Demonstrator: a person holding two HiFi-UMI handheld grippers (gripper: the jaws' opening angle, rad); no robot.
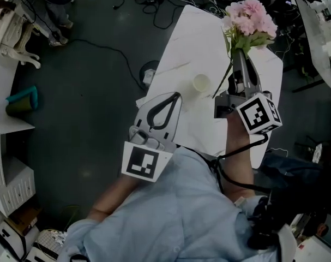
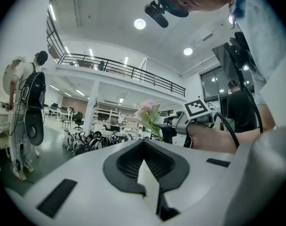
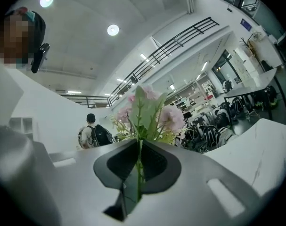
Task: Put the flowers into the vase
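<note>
You are holding the right gripper (image 1: 240,54) out over the white table (image 1: 198,42), pointing away from your body and about level. Its jaws are clamping the green stem of the flowers (image 1: 250,16); in the right gripper view the stem is running straight up between the dark pads (image 3: 116,166), which are pressing on it from both sides. The pink blooms are standing just past the jaw tips, over the far part of the table. The lower end of the stem is slanting down along the gripper's left side, and its tip is ending near the vase (image 1: 201,83) but outside it. The vase is sitting upright on the table, pale and round from above, between the two grippers in the head view. Your right forearm (image 1: 239,157) is reaching forward, bare from the rolled sleeve, with a black cable (image 1: 247,145) looping around the wrist; the marker cube (image 1: 258,113) is riding just ahead of your hand.

You are keeping the left gripper (image 1: 177,95) at the near edge of the table, angled forward and slightly toward the vase. Its jaw tips are meeting with nothing between them, so it is closed and empty. Your left forearm (image 1: 113,196) is bending in from the lower left.
</note>
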